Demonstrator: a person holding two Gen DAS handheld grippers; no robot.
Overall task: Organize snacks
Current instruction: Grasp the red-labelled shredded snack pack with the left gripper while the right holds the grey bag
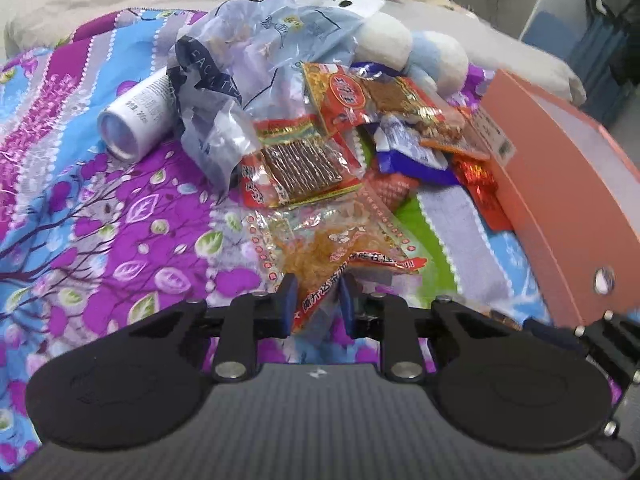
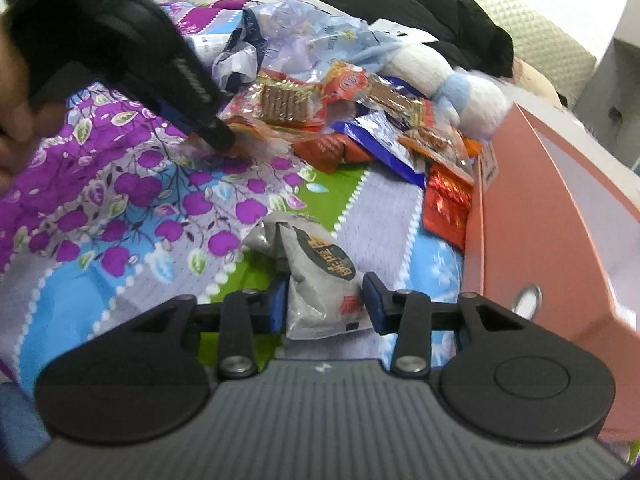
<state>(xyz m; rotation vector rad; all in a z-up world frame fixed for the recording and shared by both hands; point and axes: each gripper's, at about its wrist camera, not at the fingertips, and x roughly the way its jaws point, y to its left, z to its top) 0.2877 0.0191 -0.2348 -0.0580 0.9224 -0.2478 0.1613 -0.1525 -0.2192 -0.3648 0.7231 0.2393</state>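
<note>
We have both claws loaded over the bed, whose purple, blue and green flowered cover (image 1: 120, 216) carries the whole heap of snacks. Our left claw (image 1: 318, 300) pinches the near end of a clear crinkly packet of orange shredded snack with red lettering (image 1: 336, 248), its blue pads pressed onto the foil edge. Our right claw (image 2: 326, 300) holds a grey foil packet with a dark round label (image 2: 320, 280); the left pad touches it, while the right pad seems just at its edge, so we judge this grip the weaker of the two. The step in hand looks like carrying both packets to the salmon-pink cardboard box (image 2: 560, 208) that stands at the right, touching the red wrappers of the pile (image 1: 360, 136). To do it well we should firm up the right pinch before travelling, lift each packet clear of the cover so that it drags no neighbour, and keep the two hands apart, since the left tool crosses the right camera's view close to the pile. We cannot see an opening in the box from here.
</note>
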